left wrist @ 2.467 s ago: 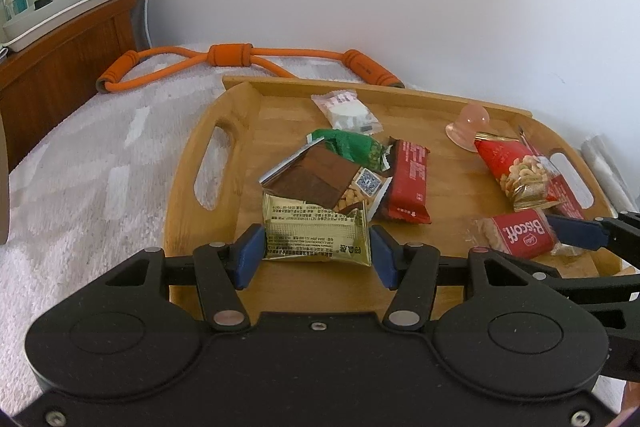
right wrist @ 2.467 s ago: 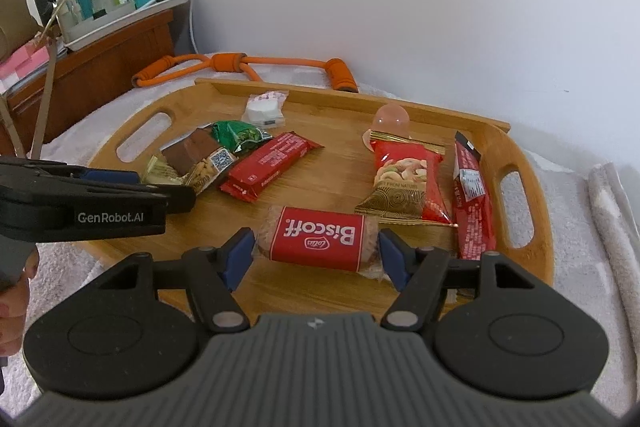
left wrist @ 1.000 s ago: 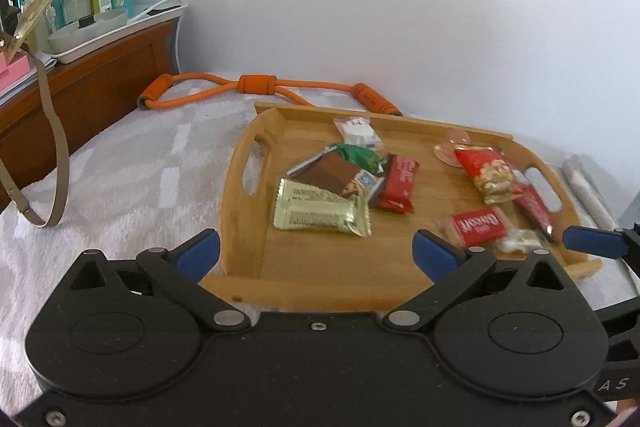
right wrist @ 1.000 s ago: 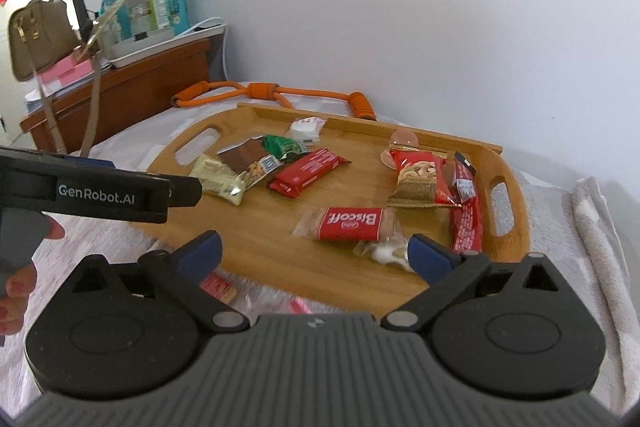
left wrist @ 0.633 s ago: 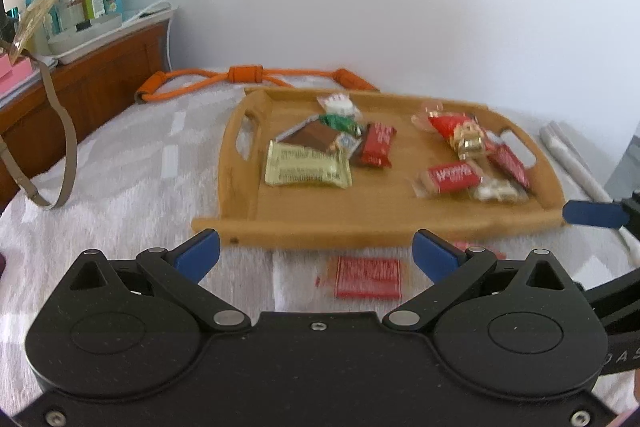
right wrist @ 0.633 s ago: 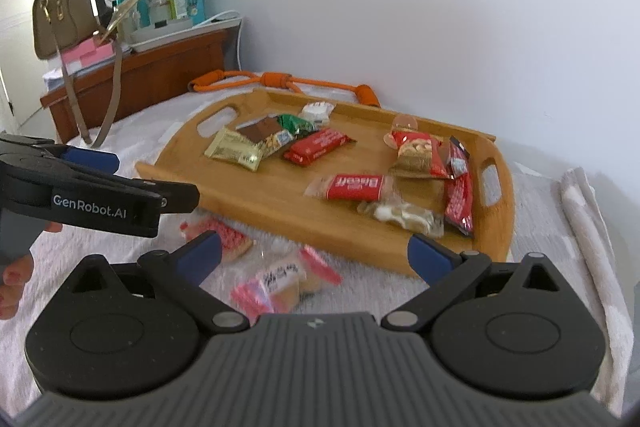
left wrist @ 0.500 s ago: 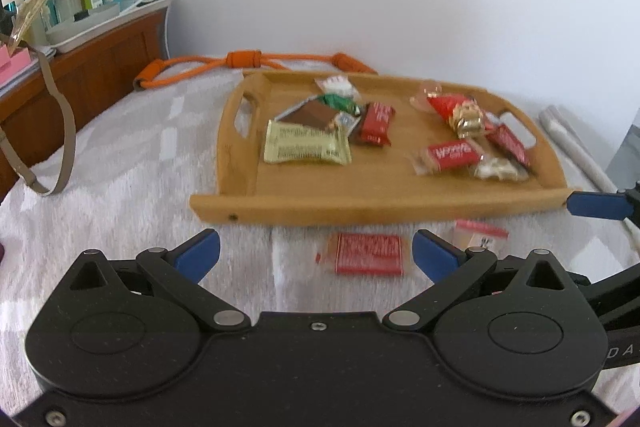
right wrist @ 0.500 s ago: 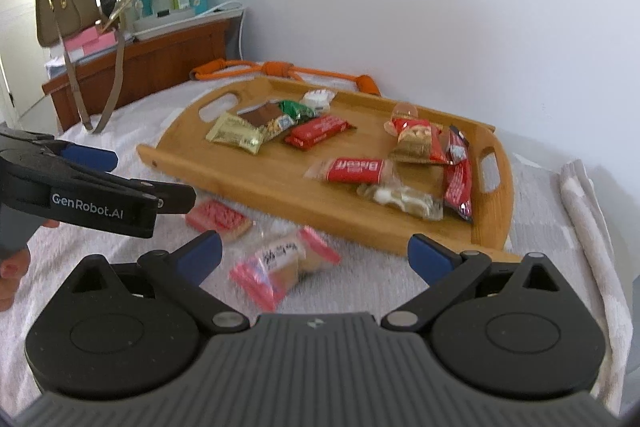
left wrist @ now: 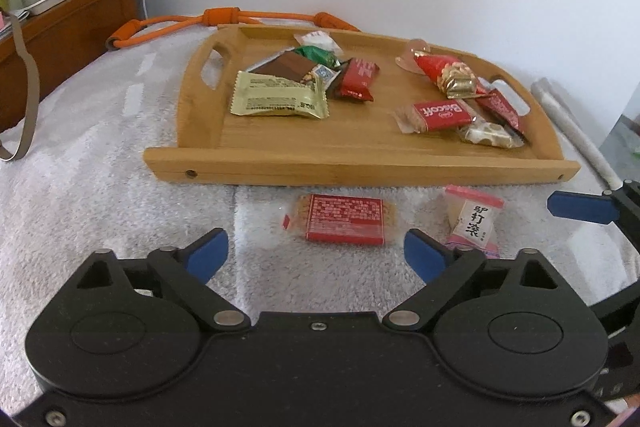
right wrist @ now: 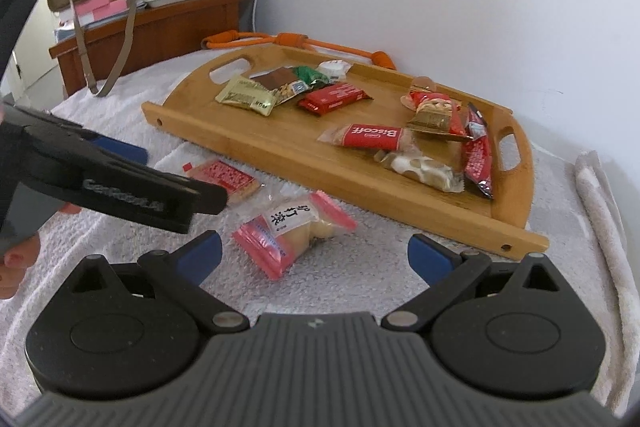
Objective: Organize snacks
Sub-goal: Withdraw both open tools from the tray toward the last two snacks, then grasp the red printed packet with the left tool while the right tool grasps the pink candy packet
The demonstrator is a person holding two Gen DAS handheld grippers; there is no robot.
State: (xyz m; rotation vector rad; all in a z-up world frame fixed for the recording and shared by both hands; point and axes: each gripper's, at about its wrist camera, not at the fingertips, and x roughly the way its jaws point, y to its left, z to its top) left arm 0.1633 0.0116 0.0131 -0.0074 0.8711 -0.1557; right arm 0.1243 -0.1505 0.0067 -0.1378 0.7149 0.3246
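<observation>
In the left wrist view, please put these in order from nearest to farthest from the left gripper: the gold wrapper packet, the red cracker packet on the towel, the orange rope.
1. Red cracker packet: on the towel, just ahead of the open left gripper.
2. Gold wrapper packet: on the tray's left half.
3. Orange rope: behind the tray, by the wall.
</observation>
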